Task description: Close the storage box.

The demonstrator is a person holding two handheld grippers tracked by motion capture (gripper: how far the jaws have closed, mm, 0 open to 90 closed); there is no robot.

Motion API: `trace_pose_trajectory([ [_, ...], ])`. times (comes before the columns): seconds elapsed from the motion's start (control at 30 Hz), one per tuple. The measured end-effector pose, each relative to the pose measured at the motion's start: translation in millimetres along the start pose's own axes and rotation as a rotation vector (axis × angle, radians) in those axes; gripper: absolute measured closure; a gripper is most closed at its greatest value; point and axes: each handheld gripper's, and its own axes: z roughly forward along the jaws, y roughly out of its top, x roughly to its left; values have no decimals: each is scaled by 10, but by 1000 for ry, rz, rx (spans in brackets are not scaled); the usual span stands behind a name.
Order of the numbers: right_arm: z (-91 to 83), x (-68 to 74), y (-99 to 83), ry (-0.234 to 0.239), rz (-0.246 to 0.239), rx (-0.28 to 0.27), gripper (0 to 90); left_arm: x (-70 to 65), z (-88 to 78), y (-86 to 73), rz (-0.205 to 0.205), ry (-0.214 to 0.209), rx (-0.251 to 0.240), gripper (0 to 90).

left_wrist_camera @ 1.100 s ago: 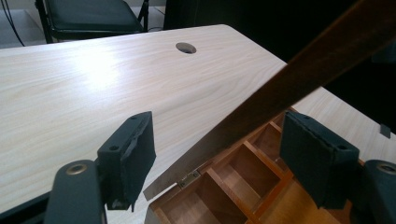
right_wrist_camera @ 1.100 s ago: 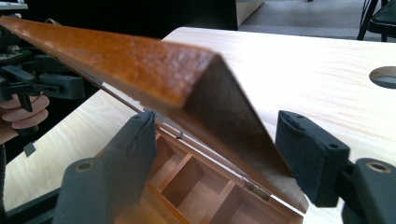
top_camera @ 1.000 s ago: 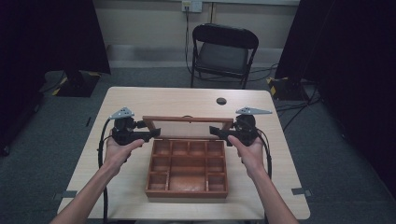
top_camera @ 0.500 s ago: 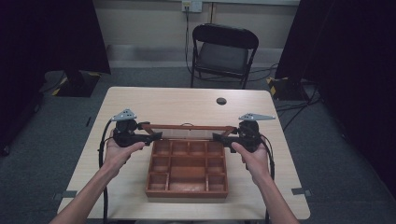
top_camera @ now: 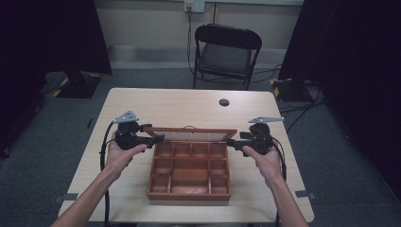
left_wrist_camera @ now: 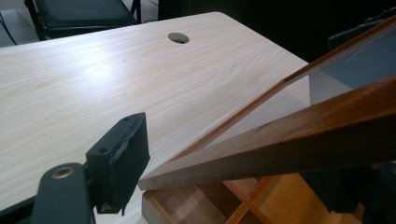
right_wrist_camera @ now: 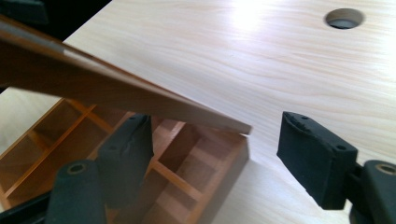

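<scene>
A brown wooden box with several compartments lies open on the table. Its glass-paned hinged lid leans forward over the back compartments, partway down. My left gripper is at the lid's left corner and my right gripper at its right corner. In the left gripper view the lid's frame runs between the jaws, which have just been opening; one pad sits right at the corner. In the right gripper view the lid passes above one pad, and the other pad stands apart from it.
The light wooden table has a round cable hole behind the box. A black folding chair stands beyond the far edge. Dark curtains hang at both sides of the room.
The lid has swung down from nearly upright to a low tilt over the box. Both grippers have come down and toward the person with its corners.
</scene>
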Motion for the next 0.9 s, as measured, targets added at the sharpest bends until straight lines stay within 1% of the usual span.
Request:
trace_pose_trajectory([
  [0.07, -26, -41, -1, -14, -1, 1, 271, 5, -1, -1, -12, -5, 1, 212],
  [0.1, -55, -86, -8, -27, 13, 7, 271, 5, 0, -1, -19, -4, -3, 215],
  [0.13, -55, -86, -8, -27, 13, 7, 271, 5, -5, 0, -18, 0, -4, 215],
  [0.17, -90, -122, -13, -29, 16, 0, 292, 11, -11, 3, -11, 2, -3, 215],
  [0.2, -90, -122, -13, -29, 16, 0, 292, 11, -10, 3, -15, -2, -3, 215],
  [0.27, -119, -136, -7, -49, 18, -12, 300, 7, -8, -1, -20, -2, -2, 209],
  [0.37, -164, -156, 4, -57, 25, -29, 300, -4, -3, -4, -13, -3, 0, 209],
  [0.43, -212, -161, 27, -55, 34, -46, 300, -16, -1, -6, -12, -5, 5, 207],
  [0.53, -244, -149, 49, -50, 35, -58, 300, -32, -2, -16, -5, -8, 11, 206],
  [0.6, -275, -130, 76, -47, 28, -72, 304, -41, -7, -24, -11, -16, 16, 206],
  [0.63, -301, -112, 91, -45, 24, -82, 320, -47, -8, -29, -9, -17, 15, 206],
  [0.73, -327, -101, 109, -48, 22, -87, 320, -57, -25, -40, -3, -21, 29, 199],
  [0.83, -363, -86, 143, -42, 23, -94, 322, -75, -30, -72, -3, -24, 26, 193],
  [0.87, -392, -63, 178, -30, 16, -98, 356, -83, -25, -86, -2, -22, 30, 182],
  [0.9, -392, -63, 178, -30, 16, -98, 356, -95, -19, -98, 0, -23, 35, 182],
])
